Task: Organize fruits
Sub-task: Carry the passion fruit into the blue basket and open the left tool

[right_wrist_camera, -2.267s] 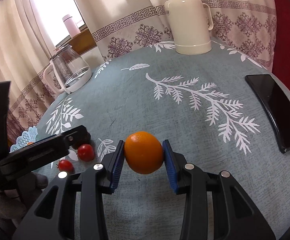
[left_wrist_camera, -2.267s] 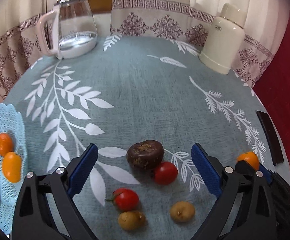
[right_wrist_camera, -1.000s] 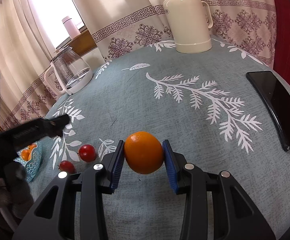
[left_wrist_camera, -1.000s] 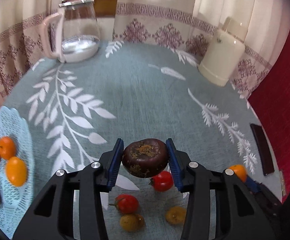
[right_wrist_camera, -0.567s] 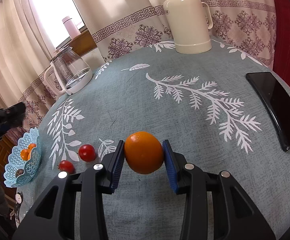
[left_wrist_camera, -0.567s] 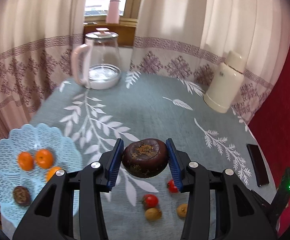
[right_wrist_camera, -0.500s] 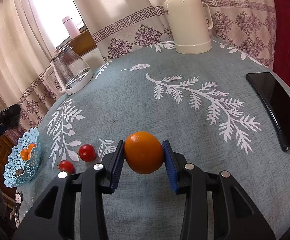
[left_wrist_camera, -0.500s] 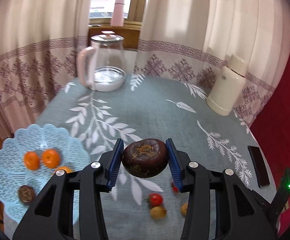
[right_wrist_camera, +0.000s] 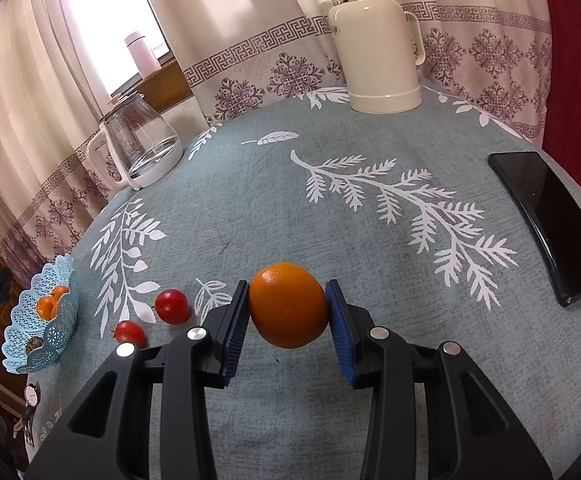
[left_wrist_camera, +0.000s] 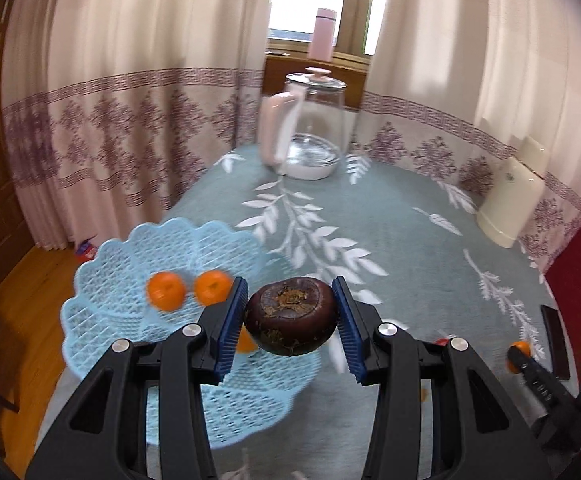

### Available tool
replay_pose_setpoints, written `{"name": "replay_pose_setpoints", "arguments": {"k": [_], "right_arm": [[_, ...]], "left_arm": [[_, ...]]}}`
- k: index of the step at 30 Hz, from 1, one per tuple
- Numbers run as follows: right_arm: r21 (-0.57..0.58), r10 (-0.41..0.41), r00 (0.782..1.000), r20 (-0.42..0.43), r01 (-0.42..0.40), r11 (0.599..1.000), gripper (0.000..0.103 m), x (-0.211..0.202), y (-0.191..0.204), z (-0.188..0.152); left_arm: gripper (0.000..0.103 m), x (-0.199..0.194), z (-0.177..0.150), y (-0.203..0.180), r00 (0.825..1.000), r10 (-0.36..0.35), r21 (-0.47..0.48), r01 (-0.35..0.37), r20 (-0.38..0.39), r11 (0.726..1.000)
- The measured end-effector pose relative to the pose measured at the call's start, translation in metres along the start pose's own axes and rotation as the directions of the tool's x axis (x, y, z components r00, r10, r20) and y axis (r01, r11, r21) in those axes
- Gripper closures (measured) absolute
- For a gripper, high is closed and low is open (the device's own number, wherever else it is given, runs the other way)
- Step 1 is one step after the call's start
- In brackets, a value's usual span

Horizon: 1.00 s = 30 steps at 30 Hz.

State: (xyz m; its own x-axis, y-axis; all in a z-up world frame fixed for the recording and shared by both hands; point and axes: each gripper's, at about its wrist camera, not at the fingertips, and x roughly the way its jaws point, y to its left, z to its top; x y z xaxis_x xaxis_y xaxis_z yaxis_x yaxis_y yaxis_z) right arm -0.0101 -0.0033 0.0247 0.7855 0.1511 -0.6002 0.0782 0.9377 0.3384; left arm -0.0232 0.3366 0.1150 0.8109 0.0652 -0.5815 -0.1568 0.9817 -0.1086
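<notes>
Gripping a squat, dark brown fruit (left_wrist_camera: 291, 315) with a rough, dried calyx on top: left tongs (left_wrist_camera: 290, 326), ribbed blue pads pressed to both flanks, held above the near rim of a pale blue lattice basket (left_wrist_camera: 130, 320) with a scalloped edge. Lying inside that basket, two small round oranges (left_wrist_camera: 165, 291), blurred, and part of a third behind the left pad. Clamped tight as well, right tongs (right_wrist_camera: 288, 322), on a smooth, glossy orange (right_wrist_camera: 288, 305) raised over the worktop (right_wrist_camera: 370, 240), which wears a woven grey-blue cloth printed with white leaf sprays. Resting on the cloth to the left of the right tongs, two shiny red tomatoes (right_wrist_camera: 172, 306). Farther back, a clear glass kettle (right_wrist_camera: 140, 146) with white handle, a cream cylindrical thermos (right_wrist_camera: 376, 38); at the right edge, a flat black phone (right_wrist_camera: 548, 224).
</notes>
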Motion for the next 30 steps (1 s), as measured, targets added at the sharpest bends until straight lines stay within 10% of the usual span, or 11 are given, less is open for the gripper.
{"name": "replay_pose_setpoints", "arguments": {"k": [30], "right_arm": [[-0.126, 0.092, 0.988, 0.124, -0.077, 0.989, 0.064, -0.047, 0.072, 0.023]], "left_arm": [[0.058, 0.034, -0.036, 0.047, 0.992, 0.076, -0.049, -0.081, -0.098, 0.995]]}}
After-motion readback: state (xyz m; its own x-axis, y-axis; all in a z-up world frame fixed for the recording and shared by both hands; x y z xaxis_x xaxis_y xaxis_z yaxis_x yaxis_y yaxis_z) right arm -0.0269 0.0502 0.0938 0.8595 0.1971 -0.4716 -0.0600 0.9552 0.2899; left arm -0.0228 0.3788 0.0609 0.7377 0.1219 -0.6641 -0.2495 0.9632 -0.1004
